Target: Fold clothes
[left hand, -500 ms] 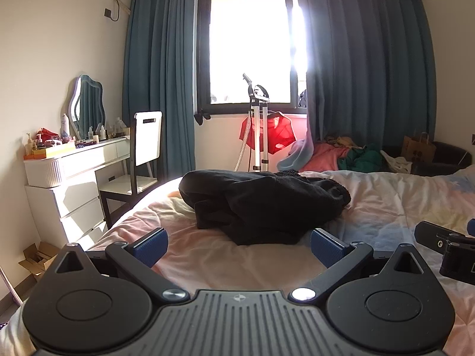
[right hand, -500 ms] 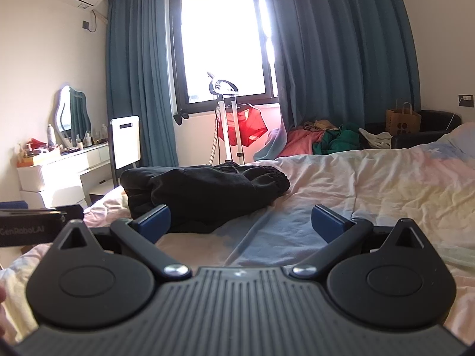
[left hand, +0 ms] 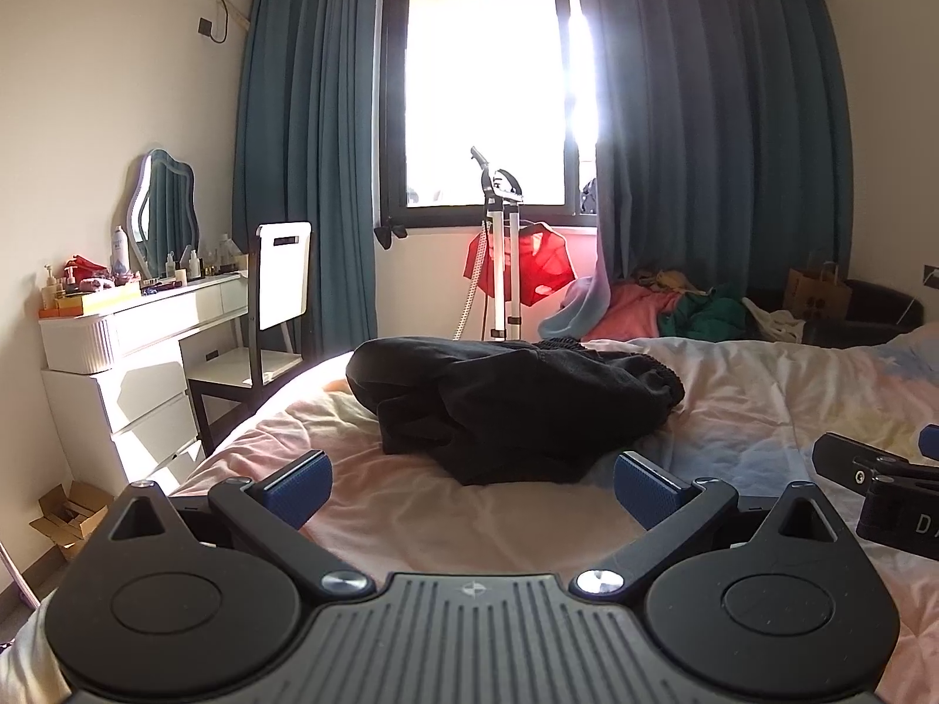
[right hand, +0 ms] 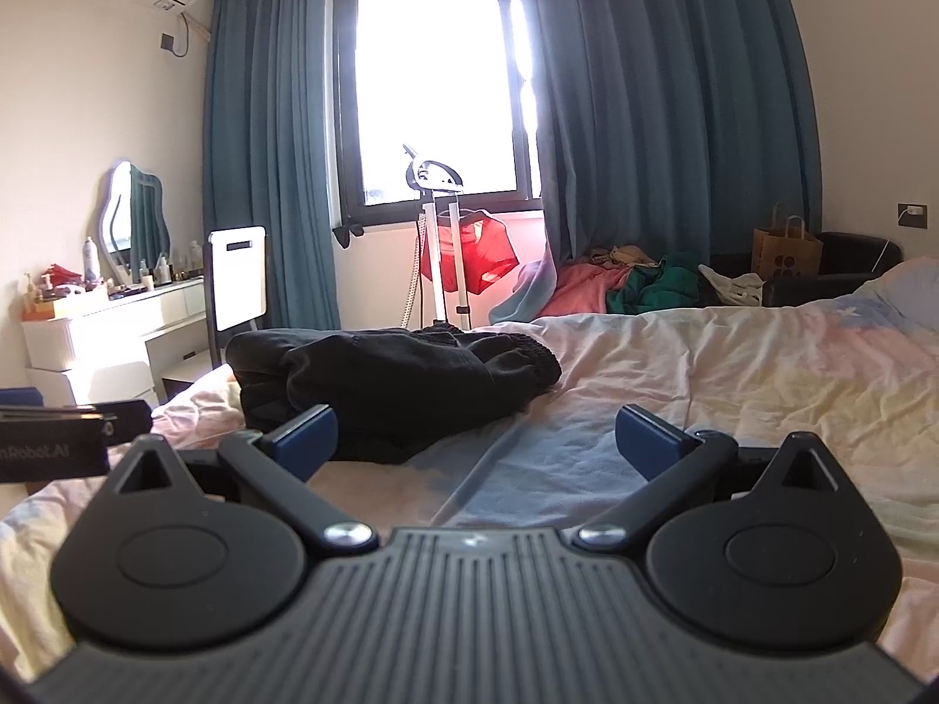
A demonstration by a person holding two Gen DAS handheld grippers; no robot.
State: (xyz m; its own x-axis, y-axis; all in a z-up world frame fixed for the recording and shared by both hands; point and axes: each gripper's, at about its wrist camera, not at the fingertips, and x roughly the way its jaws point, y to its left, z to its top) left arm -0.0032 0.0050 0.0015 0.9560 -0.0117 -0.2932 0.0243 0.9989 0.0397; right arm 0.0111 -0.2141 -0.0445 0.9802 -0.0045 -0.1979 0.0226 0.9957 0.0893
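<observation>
A crumpled black garment point(left hand: 516, 405) lies in a heap on the bed point(left hand: 763, 410), with an elastic hem showing at its right end. My left gripper point(left hand: 472, 484) hovers just short of it, open, with only bedsheet between its blue pads. In the right wrist view the same black garment point(right hand: 399, 381) sits ahead and to the left. My right gripper point(right hand: 475, 437) is open too and holds nothing; its left pad overlaps the garment's near edge in the picture. Each gripper shows at the edge of the other's view.
A white dressing table point(left hand: 135, 340) with a mirror and bottles stands at the left, a white chair point(left hand: 276, 293) beside it. A garment steamer stand point(left hand: 502, 246) with a red cloth is under the window. Piled clothes point(left hand: 663, 305), a paper bag point(left hand: 816, 293) and a dark armchair lie beyond the bed.
</observation>
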